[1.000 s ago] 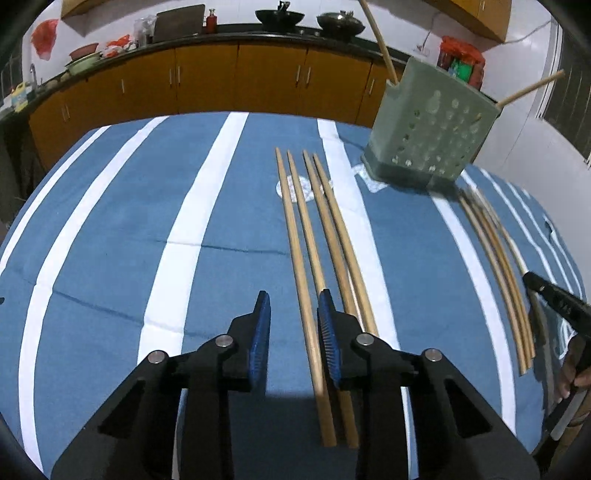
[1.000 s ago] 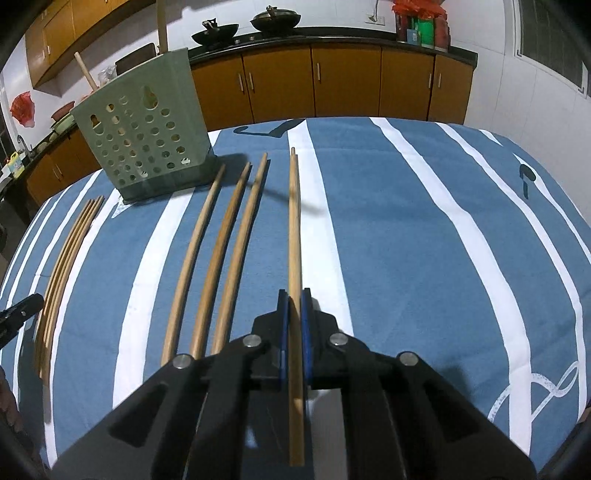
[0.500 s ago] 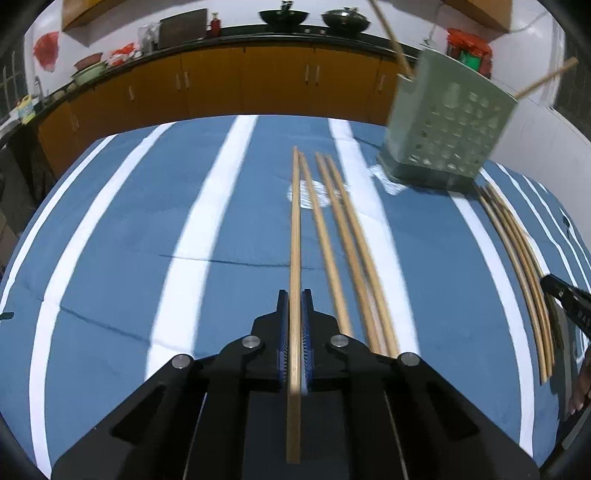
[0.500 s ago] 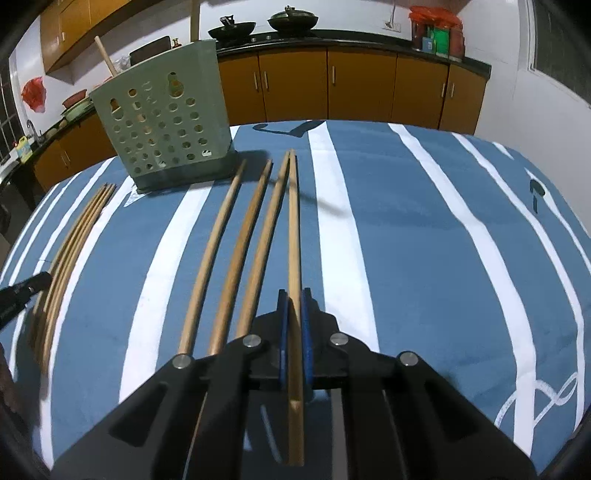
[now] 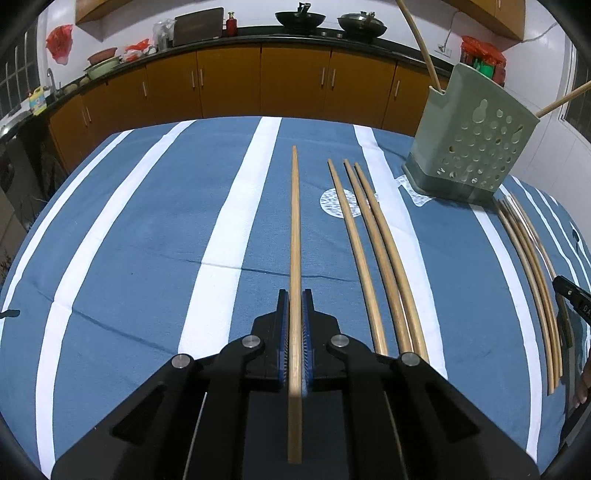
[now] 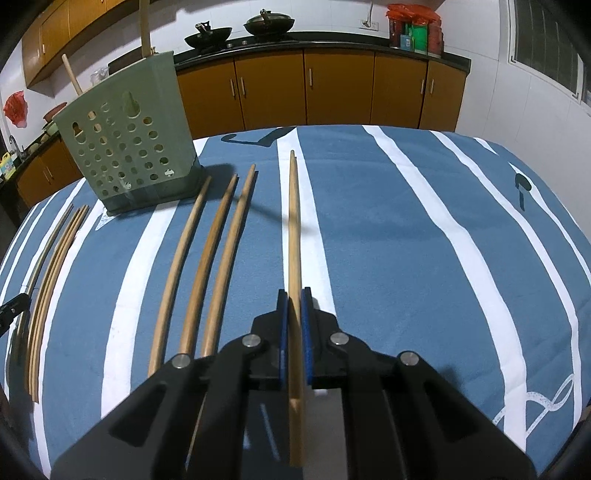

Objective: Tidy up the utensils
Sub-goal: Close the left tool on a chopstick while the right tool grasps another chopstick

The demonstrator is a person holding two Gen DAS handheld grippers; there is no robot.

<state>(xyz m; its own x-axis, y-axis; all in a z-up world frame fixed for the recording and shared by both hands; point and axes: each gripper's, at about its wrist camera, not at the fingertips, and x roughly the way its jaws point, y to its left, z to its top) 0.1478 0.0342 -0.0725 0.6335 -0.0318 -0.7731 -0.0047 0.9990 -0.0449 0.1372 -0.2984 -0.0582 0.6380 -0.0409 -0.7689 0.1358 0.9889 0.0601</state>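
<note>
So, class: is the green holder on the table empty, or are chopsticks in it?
Not empty: two chopsticks stick out of the green holder.

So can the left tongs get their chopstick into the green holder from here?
Probably yes: the left tongs grip a chopstick, and the cloth between them and the green holder holds only flat chopsticks.

Left gripper [image 5: 294, 299] pitched down, jaws clamped tight on a wooden chopstick [image 5: 294, 229]. Right gripper [image 6: 293, 297] same pose, jaws clamped on its own chopstick [image 6: 293, 229].
</note>
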